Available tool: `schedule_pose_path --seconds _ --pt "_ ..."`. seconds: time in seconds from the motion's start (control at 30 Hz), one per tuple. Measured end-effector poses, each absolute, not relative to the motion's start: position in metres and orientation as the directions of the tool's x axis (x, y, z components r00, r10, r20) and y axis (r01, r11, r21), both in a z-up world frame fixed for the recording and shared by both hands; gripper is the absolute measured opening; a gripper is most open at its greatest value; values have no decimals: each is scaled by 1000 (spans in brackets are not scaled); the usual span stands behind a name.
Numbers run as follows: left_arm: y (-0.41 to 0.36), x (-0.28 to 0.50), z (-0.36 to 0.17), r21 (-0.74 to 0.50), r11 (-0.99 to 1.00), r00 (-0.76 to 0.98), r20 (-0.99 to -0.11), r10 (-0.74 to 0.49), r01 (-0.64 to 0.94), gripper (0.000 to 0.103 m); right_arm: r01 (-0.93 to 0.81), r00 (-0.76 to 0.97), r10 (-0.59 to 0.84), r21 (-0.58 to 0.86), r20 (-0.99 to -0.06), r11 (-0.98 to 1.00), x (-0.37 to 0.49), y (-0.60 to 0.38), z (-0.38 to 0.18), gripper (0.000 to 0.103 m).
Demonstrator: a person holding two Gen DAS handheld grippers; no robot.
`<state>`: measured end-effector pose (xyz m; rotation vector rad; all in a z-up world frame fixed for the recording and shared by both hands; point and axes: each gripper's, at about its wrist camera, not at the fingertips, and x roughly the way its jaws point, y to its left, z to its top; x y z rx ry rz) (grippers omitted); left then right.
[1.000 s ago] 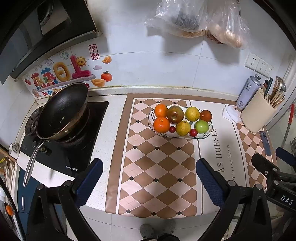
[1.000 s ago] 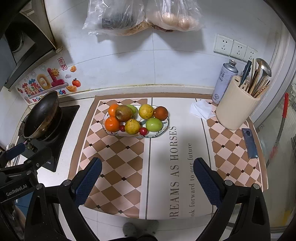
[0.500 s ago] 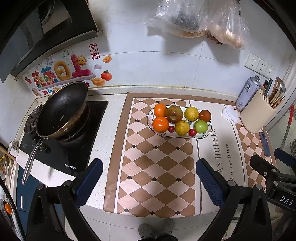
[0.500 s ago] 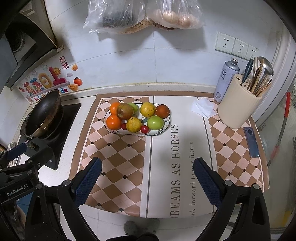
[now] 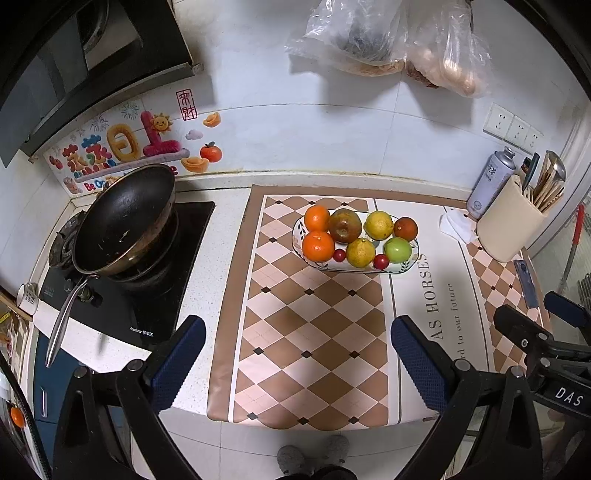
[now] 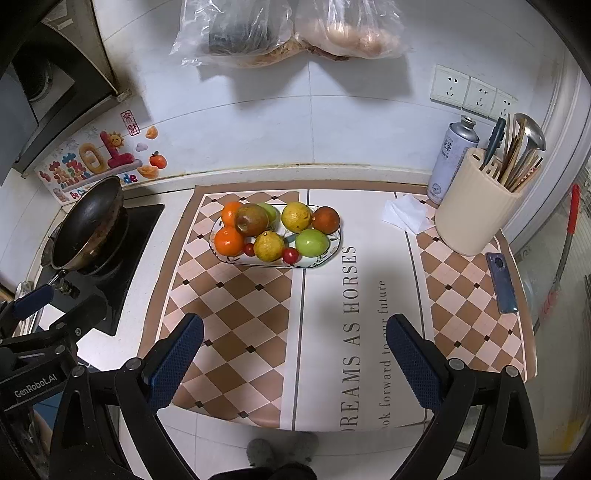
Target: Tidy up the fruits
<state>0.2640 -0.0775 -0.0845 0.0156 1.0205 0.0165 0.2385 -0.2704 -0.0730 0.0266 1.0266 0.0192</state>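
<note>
An oval patterned plate (image 5: 406,266) sits on the checkered mat (image 5: 314,332) at the back of the counter, holding two oranges (image 5: 318,245), a brown pear (image 5: 345,226), two yellow fruits (image 5: 361,252), a green apple (image 5: 397,249), a dark red fruit (image 5: 405,228) and two small red tomatoes (image 5: 381,261). The plate also shows in the right wrist view (image 6: 332,254). My left gripper (image 5: 297,354) is open and empty, held back above the counter's front edge. My right gripper (image 6: 295,352) is open and empty, likewise well short of the plate.
A black wok (image 5: 125,218) sits on the stove at the left. A cream utensil holder (image 6: 476,218), spray can (image 6: 452,158), white tissue (image 6: 404,218) and phone (image 6: 501,282) stand at the right. Plastic bags (image 6: 288,33) hang on the wall.
Both grippers have drawn back and up from the counter; the plate looks farther away and the counter's front edge and floor now show. Both jaws stay open.
</note>
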Motion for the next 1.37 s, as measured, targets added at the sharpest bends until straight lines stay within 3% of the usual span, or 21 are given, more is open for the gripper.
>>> schedule_pose_path --seconds 1.37 --pt "-80 244 -69 32 999 555 -832 23 6 103 6 527 37 47 -849 999 219 -277 -57 101"
